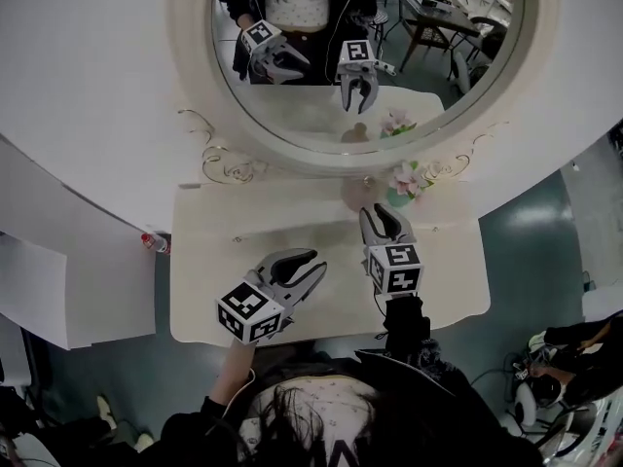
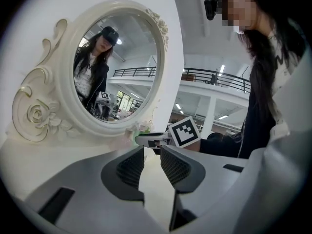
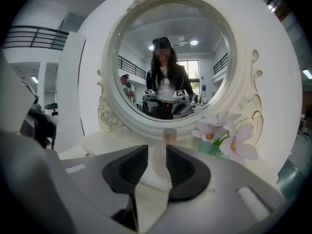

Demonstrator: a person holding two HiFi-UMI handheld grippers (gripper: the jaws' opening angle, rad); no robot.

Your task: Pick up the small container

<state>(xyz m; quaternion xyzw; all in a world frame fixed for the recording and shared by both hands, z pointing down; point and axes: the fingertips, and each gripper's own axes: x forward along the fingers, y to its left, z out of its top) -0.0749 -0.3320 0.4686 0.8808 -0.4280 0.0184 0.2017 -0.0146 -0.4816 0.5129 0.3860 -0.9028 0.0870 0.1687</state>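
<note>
The small container (image 1: 354, 195) is a pale pink translucent bottle with a tan cap. It stands upright on the cream vanity table (image 1: 224, 232), right below the round mirror (image 1: 370, 66). My right gripper (image 1: 380, 212) points at it from just in front. In the right gripper view the bottle (image 3: 163, 152) shows in the narrow gap of that gripper (image 3: 156, 152), and the pads do not press on it. My left gripper (image 1: 310, 266) hovers over the table's front left, shut and empty. From the left gripper (image 2: 152, 152) view I see the right gripper's marker cube (image 2: 184, 132).
Pink flowers in a teal pot (image 1: 407, 183) stand just right of the bottle, close to the right gripper (image 3: 222, 138). The mirror frame (image 3: 243, 106) rises directly behind. A small red-capped item (image 1: 154, 242) sits off the table's left edge, beside a white panel (image 1: 58, 261).
</note>
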